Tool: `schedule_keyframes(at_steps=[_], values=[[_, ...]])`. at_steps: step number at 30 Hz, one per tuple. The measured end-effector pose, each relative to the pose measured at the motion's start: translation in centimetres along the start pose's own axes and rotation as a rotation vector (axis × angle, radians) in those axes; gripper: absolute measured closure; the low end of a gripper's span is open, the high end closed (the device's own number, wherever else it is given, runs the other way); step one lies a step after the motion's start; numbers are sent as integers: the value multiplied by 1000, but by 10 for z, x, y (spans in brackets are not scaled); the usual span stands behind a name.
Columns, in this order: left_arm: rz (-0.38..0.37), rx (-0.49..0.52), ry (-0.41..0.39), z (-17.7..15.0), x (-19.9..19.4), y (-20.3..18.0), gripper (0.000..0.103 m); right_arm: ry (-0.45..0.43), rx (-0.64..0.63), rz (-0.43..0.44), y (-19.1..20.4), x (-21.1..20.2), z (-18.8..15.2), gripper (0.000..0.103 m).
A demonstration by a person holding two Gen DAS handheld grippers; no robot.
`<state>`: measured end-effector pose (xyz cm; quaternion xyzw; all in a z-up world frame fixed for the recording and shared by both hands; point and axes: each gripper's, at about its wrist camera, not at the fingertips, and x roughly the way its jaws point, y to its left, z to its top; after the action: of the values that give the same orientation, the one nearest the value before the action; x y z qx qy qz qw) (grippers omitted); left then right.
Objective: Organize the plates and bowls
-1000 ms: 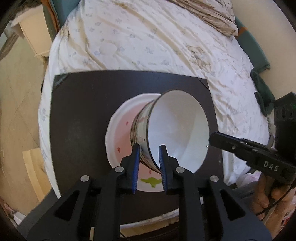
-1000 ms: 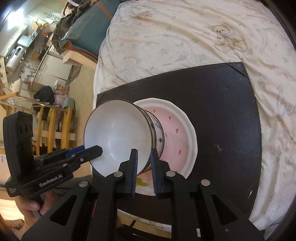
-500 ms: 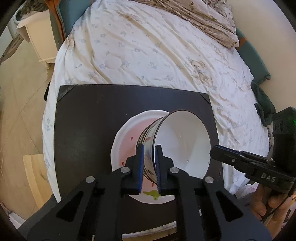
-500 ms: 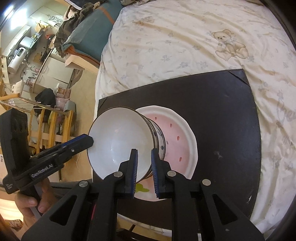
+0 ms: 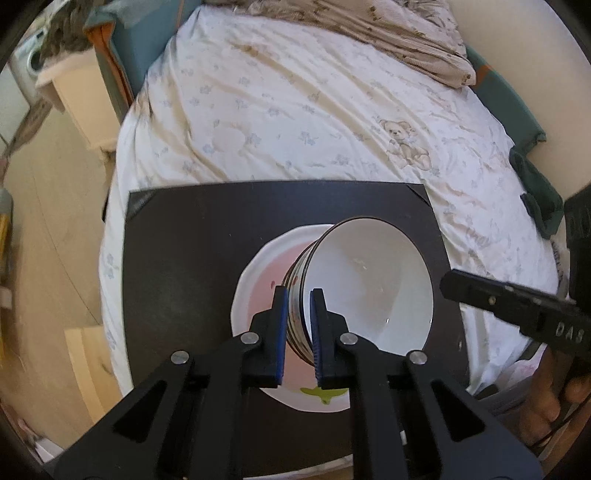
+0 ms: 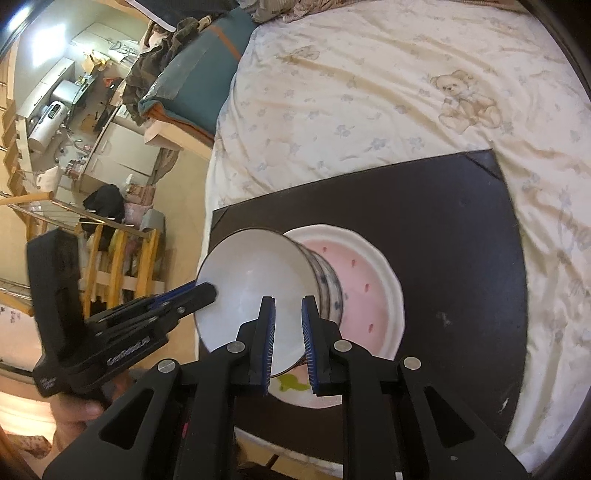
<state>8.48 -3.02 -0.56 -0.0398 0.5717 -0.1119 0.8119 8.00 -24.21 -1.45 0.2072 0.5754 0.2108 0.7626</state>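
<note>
A stack of nested bowls (image 5: 369, 288), white inside with dark rims, is tipped on its side over a pink-centred white plate (image 5: 258, 295) on a black mat (image 5: 184, 258). My left gripper (image 5: 298, 291) is shut on the stack's rim from the near side. In the right wrist view the bowls (image 6: 255, 288) open toward the left, with the plate (image 6: 369, 295) behind them. My right gripper (image 6: 288, 301) is shut on the near rim too. Each view shows the other gripper at the bowls' far rim: the right one (image 5: 517, 306) and the left one (image 6: 147, 317).
The mat (image 6: 461, 221) lies on a bed (image 5: 295, 110) with a white bear-print sheet. A crumpled blanket (image 5: 388, 33) lies at the far end. Wooden floor (image 5: 48, 258) and a small cabinet (image 5: 77, 96) lie left; a wooden railing (image 6: 118, 266) stands beside the bed.
The left jaws have narrowed onto the bowl rim. The left view has swung up, so more of the bed shows. The right gripper has kept its grip and hardly moved.
</note>
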Motion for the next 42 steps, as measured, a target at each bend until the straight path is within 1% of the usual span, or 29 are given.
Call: schedule_keyframes(at_steps=[2, 3, 4, 6, 7, 10, 15, 16, 18, 19, 22, 24, 26, 27, 28, 29, 32, 34, 36, 38, 39, 40, 41, 42], values=[[10, 16, -28, -2, -6, -1, 79, -12, -2, -1, 0, -3, 0, 85], [18, 17, -43, -3, -10, -1, 64, -26, -8, -7, 1, -5, 0, 85], [25, 16, -63, -4, -13, 0, 54, -38, -16, -15, 2, -8, -1, 85], [41, 9, -118, -7, -22, 2, 48, -66, -39, -37, 5, -13, -3, 85], [56, 6, -152, -8, -27, 4, 46, -86, -56, -55, 8, -16, -4, 85], [111, -12, -222, -13, -35, 8, 45, -127, -93, -94, 12, -22, -7, 85], [127, -50, -257, -21, -40, 15, 45, -202, -126, -154, 18, -34, -15, 84], [127, -53, -269, -24, -42, 16, 45, -213, -134, -166, 19, -36, -17, 79], [129, -45, -293, -29, -44, 14, 45, -242, -155, -195, 22, -40, -21, 55], [147, -35, -307, -32, -45, 13, 45, -259, -164, -205, 24, -42, -23, 41], [182, -22, -327, -40, -48, 10, 45, -291, -190, -236, 29, -46, -30, 40], [186, -25, -328, -48, -50, 10, 45, -306, -196, -244, 31, -49, -37, 36], [177, -40, -328, -55, -51, 12, 38, -323, -191, -256, 32, -51, -42, 28], [179, -47, -328, -59, -52, 12, 31, -335, -187, -261, 32, -53, -46, 26], [180, -49, -331, -63, -53, 12, 29, -349, -184, -259, 32, -56, -51, 22], [179, -47, -338, -67, -55, 12, 29, -361, -185, -261, 32, -58, -54, 18], [201, -20, -364, -80, -61, 7, 28, -415, -198, -289, 32, -65, -73, 12], [209, -11, -376, -88, -65, 4, 28, -435, -195, -305, 30, -67, -84, 10], [199, -15, -378, -97, -67, 3, 28, -451, -186, -318, 28, -71, -95, 7], [191, -26, -373, -105, -68, 3, 26, -471, -197, -325, 29, -75, -105, 0], [191, -28, -371, -108, -69, 2, 21, -480, -209, -333, 29, -76, -110, 0], [193, -29, -370, -112, -69, 1, 14, -485, -221, -343, 29, -77, -114, 0], [198, -31, -375, -116, -69, 0, 11, -486, -232, -351, 29, -78, -119, 0], [202, -32, -379, -119, -70, 0, 3, -483, -235, -354, 29, -78, -122, 0]])
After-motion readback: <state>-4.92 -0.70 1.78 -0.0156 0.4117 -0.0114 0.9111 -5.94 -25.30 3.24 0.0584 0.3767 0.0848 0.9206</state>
